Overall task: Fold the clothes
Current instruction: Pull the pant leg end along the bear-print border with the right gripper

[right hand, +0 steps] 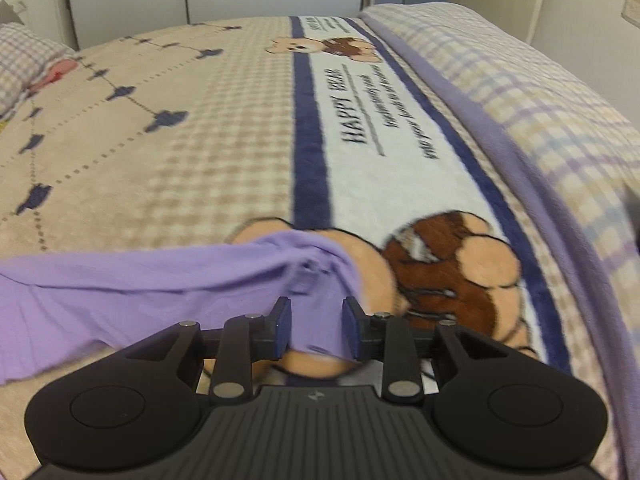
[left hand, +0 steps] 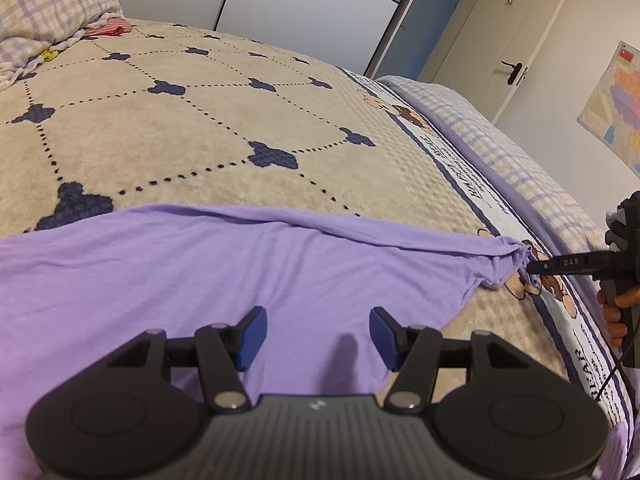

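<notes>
A lilac garment (left hand: 208,276) lies spread on the beige bed blanket (left hand: 192,132), covering the blanket's near part and running toward its right side, where the white bear-printed border strip (right hand: 384,128) begins. The cloth lies mostly flat, with long shallow creases, and its far edge forms a raised fold across the blanket.

The left gripper (left hand: 318,334) hovers over the near middle of the garment with its blue pads (left hand: 252,336) spread wide apart; nothing sits between them. The right gripper (right hand: 316,330), seen from the left wrist as a dark tool (left hand: 568,266) coming in from the bed's right edge with a hand (left hand: 618,312) around its handle, is at the garment's bunched right corner (right hand: 316,264). In the right wrist view that lilac corner sits between its fingers, which stand partly apart around the cloth; whether they clamp it firmly cannot be told, since the view is blurred.

At the far left corner of the bed rest a checked pillow (left hand: 48,4) and a small pink striped item (left hand: 108,30), well apart from the garment. A checked lilac quilt (right hand: 532,92) lies along the bed's right edge, beyond the border strip. The wide middle of the blanket beyond the garment's far fold is bare. A wardrobe (left hand: 304,4) stands behind the bed, and a door (left hand: 524,44) and a wall map (left hand: 612,100) are to the right.
</notes>
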